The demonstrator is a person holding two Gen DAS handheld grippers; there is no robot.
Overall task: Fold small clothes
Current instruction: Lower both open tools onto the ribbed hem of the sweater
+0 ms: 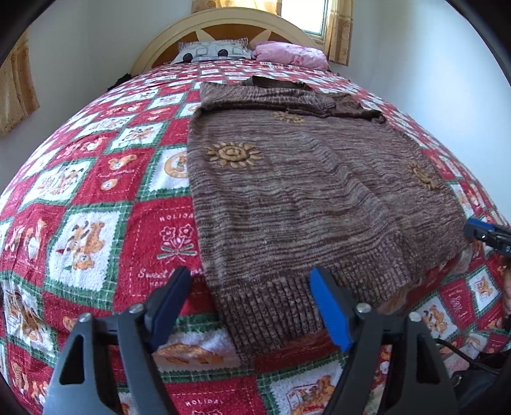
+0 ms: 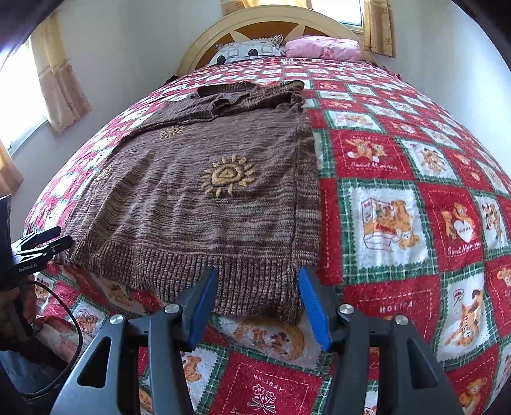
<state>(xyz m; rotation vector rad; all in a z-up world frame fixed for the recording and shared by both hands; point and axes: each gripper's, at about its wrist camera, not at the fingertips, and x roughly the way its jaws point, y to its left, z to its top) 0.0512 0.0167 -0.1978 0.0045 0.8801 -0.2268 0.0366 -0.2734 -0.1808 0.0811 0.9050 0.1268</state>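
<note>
Both sleeves lie folded in; the left gripper point(image 1: 249, 306) and right gripper point(image 2: 257, 298), jaws open, straddle the brown sweater's point(image 1: 303, 191) ribbed hem point(image 2: 249, 287), ready to pinch it and fold it towards the collar.

Sweater point(image 1: 303, 191) lies flat on the bed point(image 1: 95, 198); two pillows point(image 1: 217, 51) behind it, against the headboard point(image 1: 166, 38).

The sweater point(image 1: 287, 191) is a chunky marled brown knit, matt and rough, with a ribbed hem and raised yarn-embroidered suns point(image 1: 233, 154). Beneath it the bedspread point(image 1: 89, 198) looks like soft, fleecy printed cloth, slightly fuzzy. The left tongs point(image 1: 249, 281) and right tongs point(image 2: 257, 281) are matt black plastic with blue ridged pads point(image 2: 311, 303) and shiny metal rivets point(image 2: 346, 309). Far off, the headboard point(image 1: 223, 22) looks like painted wood with a low sheen, and the pink pillow point(image 1: 287, 54) is smooth cloth.
</note>
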